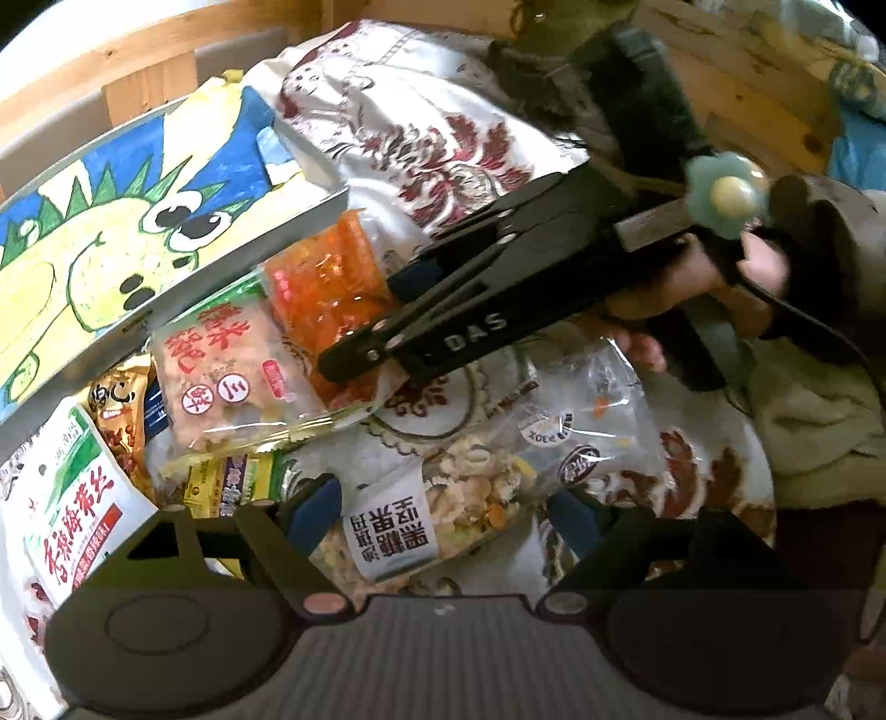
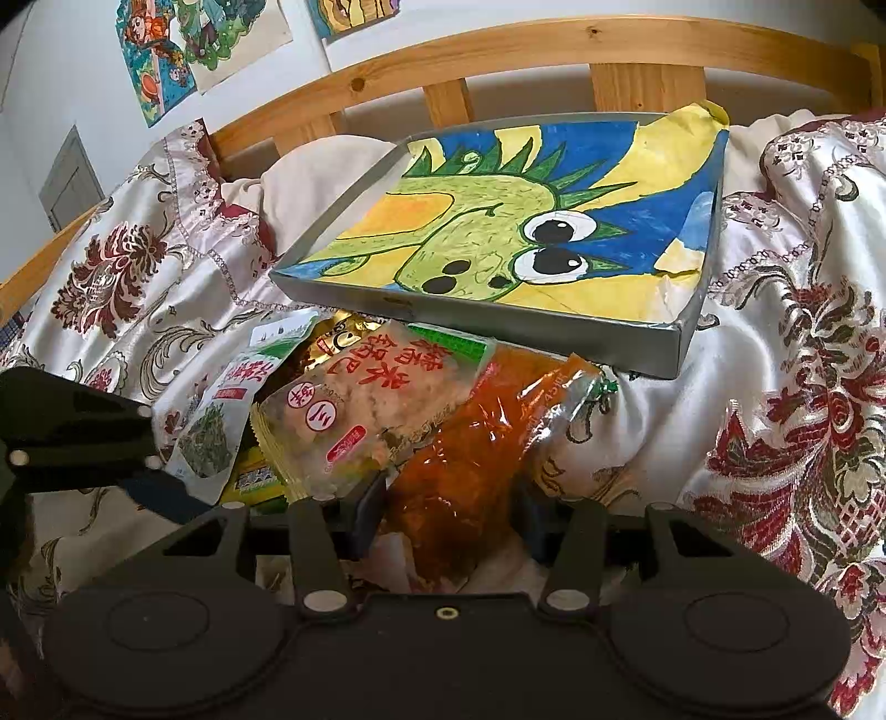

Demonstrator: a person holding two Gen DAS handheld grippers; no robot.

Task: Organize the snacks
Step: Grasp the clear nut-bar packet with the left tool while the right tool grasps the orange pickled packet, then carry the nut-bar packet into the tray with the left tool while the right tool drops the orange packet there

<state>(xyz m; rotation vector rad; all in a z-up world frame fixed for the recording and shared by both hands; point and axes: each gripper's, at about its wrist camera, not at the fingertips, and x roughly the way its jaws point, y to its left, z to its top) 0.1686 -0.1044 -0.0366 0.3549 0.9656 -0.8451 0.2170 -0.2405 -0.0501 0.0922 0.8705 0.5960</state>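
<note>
Left wrist view: the left gripper [image 1: 443, 518] hangs over a clear packet of mixed nuts and puffed bits [image 1: 470, 498] that lies on the flowered satin bedspread [image 1: 421, 111]. Its blue pads [image 1: 315, 512] stand on either side of the packet, spread, and whether they touch the wrapper cannot be told. Beyond it, the right gripper [image 1: 382, 327] reaches in from the right, carried by a hand [image 1: 692, 288] in a dark sleeve; its fingers lie on the orange snack bag [image 1: 326, 288]. Just left of that bag sits a clear rice-cracker packet [image 1: 221, 371] with red lettering, and further left a white and green packet [image 1: 72, 493] and a gold packet [image 1: 119, 410]. A shallow grey tray [image 1: 232, 249], lined with a drawing of a green dragon, stands behind the heap.

Right wrist view: the right gripper [image 2: 451, 518] has the orange snack bag [image 2: 470, 459] between its two fingers, the dark pads [image 2: 368, 509] set against both sides of the bag, pinching it. The rice-cracker packet [image 2: 365, 404] lies touching the bag on the left, overlapping the white and green packet [image 2: 221, 421]. One finger of the left gripper [image 2: 160, 493] shows at the left edge. The grey tray [image 2: 686, 332] rests tilted on the bedspread [image 2: 803, 332] just behind the snacks, before a wooden bed rail [image 2: 498, 50].
</note>
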